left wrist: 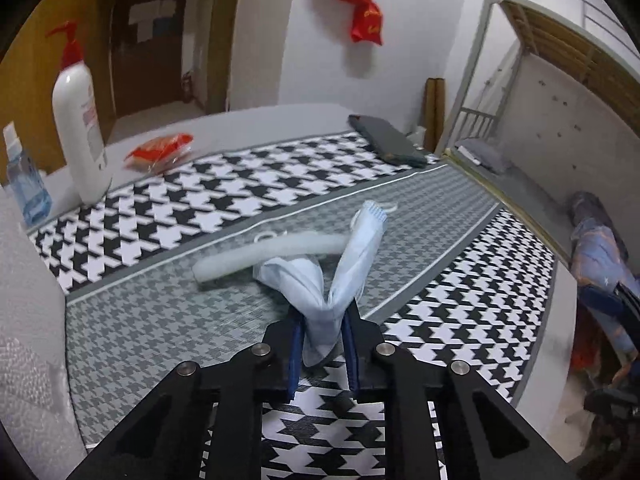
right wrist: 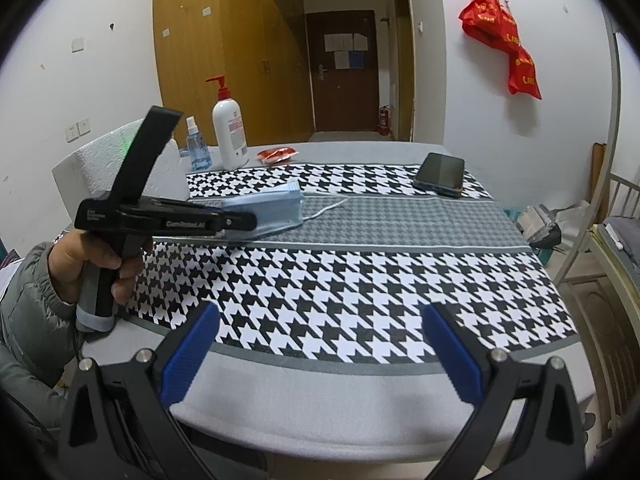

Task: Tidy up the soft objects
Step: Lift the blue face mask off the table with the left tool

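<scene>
My left gripper (left wrist: 322, 320) is shut on a crumpled light blue face mask (left wrist: 312, 280), pinched at its middle so both halves fan out above the grey band of the houndstooth table mat (left wrist: 160, 320). A white foam tube (left wrist: 272, 252) lies on the mat just beyond the mask. In the right wrist view the left gripper (right wrist: 240, 220) holds the blue mask (right wrist: 276, 208) at the left of the mat, its ear loop trailing right. My right gripper (right wrist: 320, 332) is open and empty above the table's near edge.
A white pump bottle (right wrist: 229, 128), a blue spray bottle (right wrist: 197, 148) and a red packet (right wrist: 278, 155) stand at the table's far side. A dark phone (right wrist: 440, 174) lies far right. A white foam block (right wrist: 120, 160) is at left. A bunk bed frame (left wrist: 540, 60) is right.
</scene>
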Tool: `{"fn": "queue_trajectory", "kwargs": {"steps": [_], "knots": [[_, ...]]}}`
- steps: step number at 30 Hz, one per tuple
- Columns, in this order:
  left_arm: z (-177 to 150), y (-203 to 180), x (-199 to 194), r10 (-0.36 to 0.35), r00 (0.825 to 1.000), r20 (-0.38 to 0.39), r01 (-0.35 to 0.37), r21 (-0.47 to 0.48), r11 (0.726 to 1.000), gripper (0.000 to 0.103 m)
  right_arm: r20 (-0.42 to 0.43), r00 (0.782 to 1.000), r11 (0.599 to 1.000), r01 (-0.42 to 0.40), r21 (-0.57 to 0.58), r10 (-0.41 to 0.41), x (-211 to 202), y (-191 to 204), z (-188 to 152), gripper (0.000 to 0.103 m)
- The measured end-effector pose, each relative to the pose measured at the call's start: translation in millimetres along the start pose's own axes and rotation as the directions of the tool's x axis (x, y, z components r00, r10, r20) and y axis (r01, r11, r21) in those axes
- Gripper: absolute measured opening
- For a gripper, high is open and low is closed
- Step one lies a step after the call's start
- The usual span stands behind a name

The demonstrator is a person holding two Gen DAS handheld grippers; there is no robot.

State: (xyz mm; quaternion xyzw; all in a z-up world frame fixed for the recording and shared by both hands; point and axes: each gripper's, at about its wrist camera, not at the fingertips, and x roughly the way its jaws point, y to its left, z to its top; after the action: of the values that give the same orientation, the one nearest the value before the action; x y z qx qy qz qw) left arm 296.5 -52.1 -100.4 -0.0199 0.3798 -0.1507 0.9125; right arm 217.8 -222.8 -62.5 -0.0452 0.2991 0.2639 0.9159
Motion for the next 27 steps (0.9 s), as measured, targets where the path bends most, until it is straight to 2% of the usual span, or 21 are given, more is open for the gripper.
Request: {"fn": "queue_trajectory", "kwargs": {"steps": [8, 16, 21, 27], "knots": [[-12, -23, -39, -0.054, 0.995, 0.078, 0.050, 0.052, 0.997, 0.019, -0.004, 1.000, 1.000, 0.022, -0.016, -0.022, -11, 1, 0, 0.102], [-32, -40, -78, -0.095, 0.989, 0.110, 0.085, 0.097, 0.992, 0.015, 0.001, 1.000, 1.000, 0.002, -0.021, -0.002, -10, 3, 1, 0.102], [-43, -38, -100, -0.084, 0.987, 0.136, 0.071, 0.099, 0.993, 0.015, -0.009, 1.000, 1.000, -0.017, -0.021, 0.017, -2, 5, 1, 0.102], [-54, -25, -114, -0.020, 0.989, 0.149, 0.010, 0.065, 0.998, 0.015, -0.020, 0.998, 0.998, -0.054, -0.012, 0.054, 11, 9, 6, 0.102]]}}
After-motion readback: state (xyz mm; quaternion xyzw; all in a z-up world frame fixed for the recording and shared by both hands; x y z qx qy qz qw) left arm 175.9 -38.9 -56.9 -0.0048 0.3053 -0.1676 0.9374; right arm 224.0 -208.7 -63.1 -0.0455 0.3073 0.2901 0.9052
